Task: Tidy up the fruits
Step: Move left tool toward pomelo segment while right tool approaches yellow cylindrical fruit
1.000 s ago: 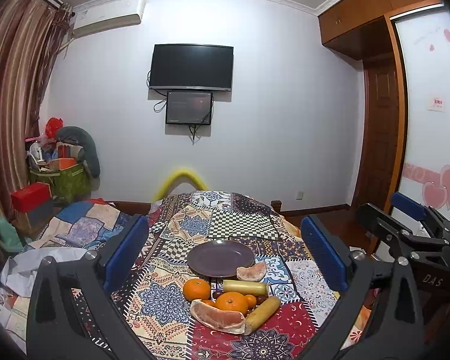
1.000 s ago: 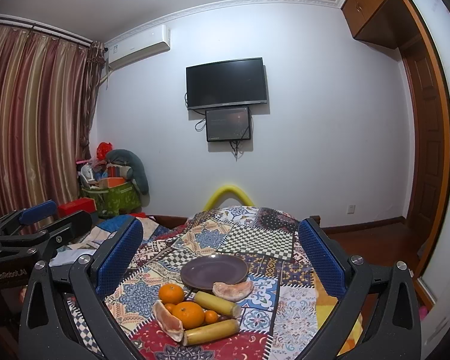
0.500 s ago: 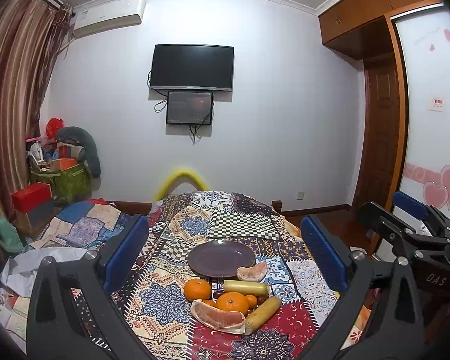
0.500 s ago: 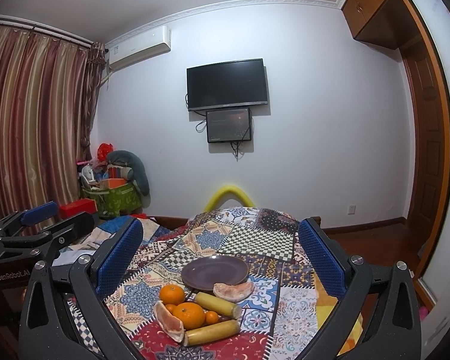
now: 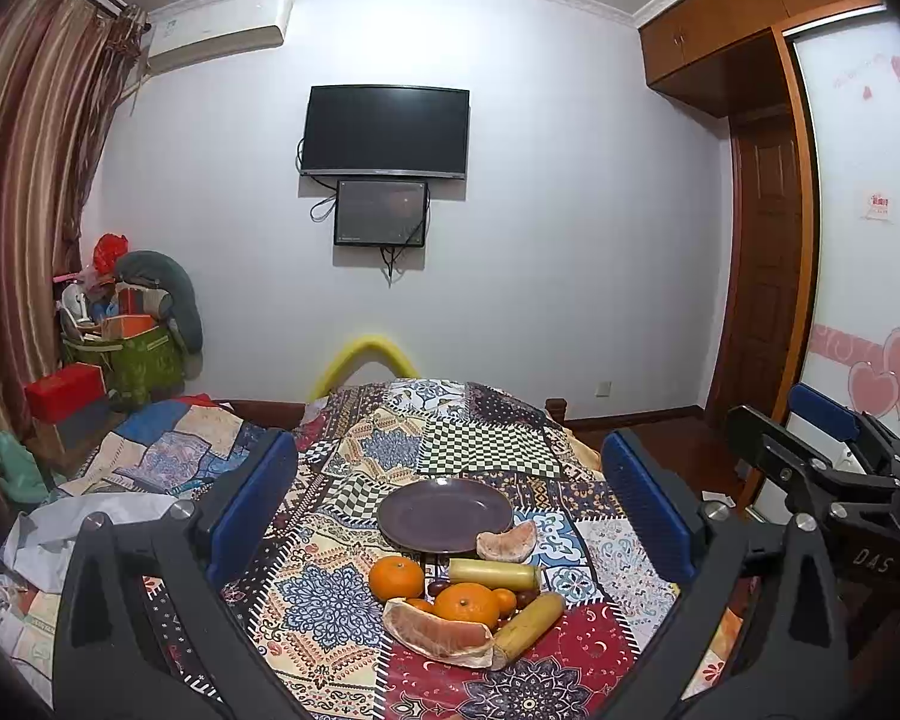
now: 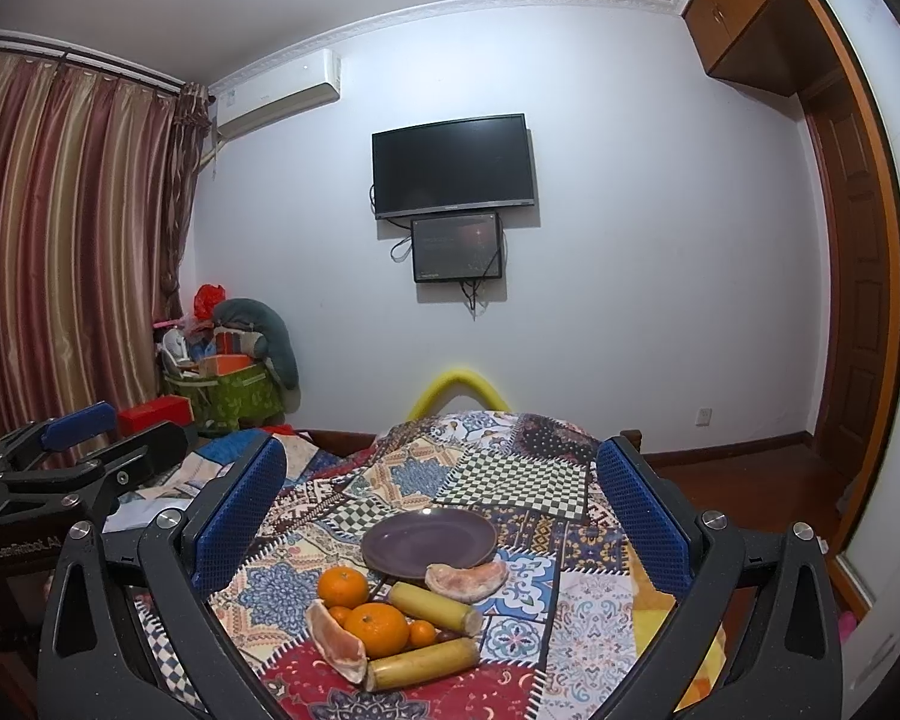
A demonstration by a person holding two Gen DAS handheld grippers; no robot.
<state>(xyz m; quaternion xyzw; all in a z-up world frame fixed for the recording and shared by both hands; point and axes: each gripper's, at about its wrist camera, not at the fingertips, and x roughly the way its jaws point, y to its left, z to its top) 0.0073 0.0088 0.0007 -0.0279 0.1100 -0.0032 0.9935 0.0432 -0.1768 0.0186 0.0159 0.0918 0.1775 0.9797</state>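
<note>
Your patchwork-covered surface point(image 5: 480, 450) fills the middle of both views, and everything for the task sits on its near half. Largest on it is the dark purple plate point(image 5: 444, 513), bare on top, lying just beyond the fruit. Both claws hang above the near edge, clear of everything: your left claw point(image 5: 450, 504) has its blue pads point(image 5: 252, 504) spread wide with nothing between them, and your right claw point(image 6: 441, 516) is spread just as wide and equally empty (each one shows at the edge of the other's view).

Nearest you lies a big pomelo wedge point(image 5: 438, 630), flesh up, touching a yellow banana-like piece point(image 5: 528, 624) at its right end. A second yellow piece point(image 5: 492, 570) lies crosswise behind them. A smaller pomelo wedge point(image 5: 507, 540) rests against the plate's near-right rim.

One orange point(image 5: 465, 603) sits in the heart of the cluster, another orange point(image 5: 396, 577) stands to its left, just in front of the plate. Smaller mandarins point(image 5: 504, 600) are tucked between the central orange and the yellow pieces, along with some small dark fruits point(image 5: 435, 588), too small to identify.
</note>
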